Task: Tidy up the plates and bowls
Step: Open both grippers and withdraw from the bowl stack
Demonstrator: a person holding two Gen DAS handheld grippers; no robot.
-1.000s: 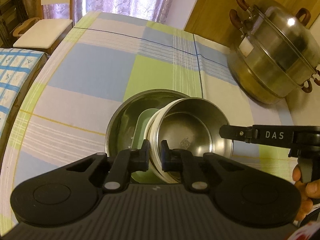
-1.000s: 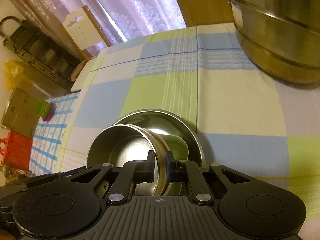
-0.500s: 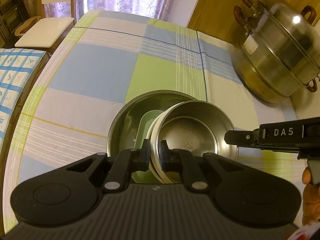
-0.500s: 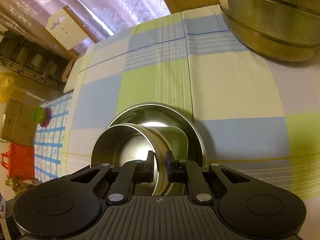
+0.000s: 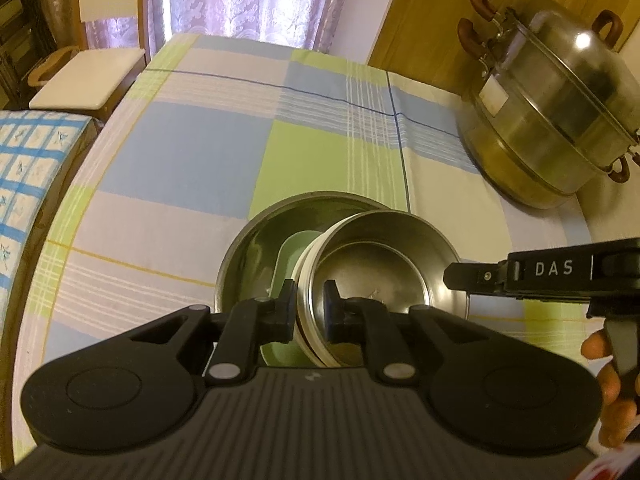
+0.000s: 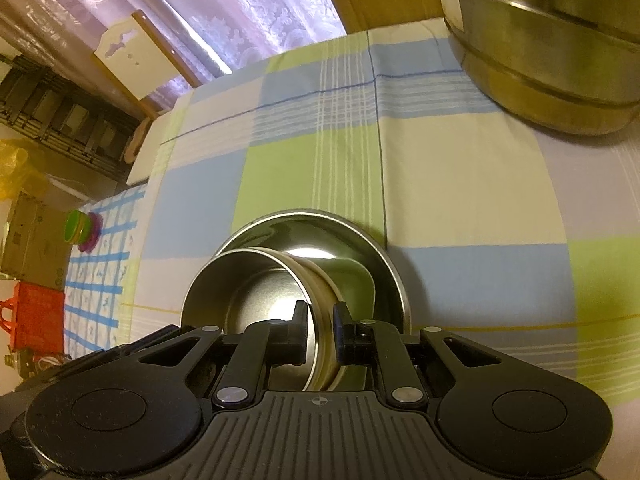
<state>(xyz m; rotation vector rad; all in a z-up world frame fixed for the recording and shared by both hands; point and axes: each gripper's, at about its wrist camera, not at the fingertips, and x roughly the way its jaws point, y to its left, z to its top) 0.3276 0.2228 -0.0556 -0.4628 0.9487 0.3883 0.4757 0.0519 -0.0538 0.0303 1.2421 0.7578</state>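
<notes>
A small steel bowl with a pale outer wall is held by both grippers over a wide steel plate on the checked cloth. A pale green dish lies in the plate under the bowl. My left gripper is shut on the bowl's near rim. My right gripper grips the bowl's right rim. In the right wrist view my right gripper is shut on the bowl rim, above the steel plate and green dish.
A large steel steamer pot with brown handles stands at the back right; it also shows in the right wrist view. A chair stands beyond the table's far left edge. A second checked surface lies to the left.
Both grippers and the bowl they hold have drawn slightly back and up; the view widens. The grip on the bowl is unchanged.
</notes>
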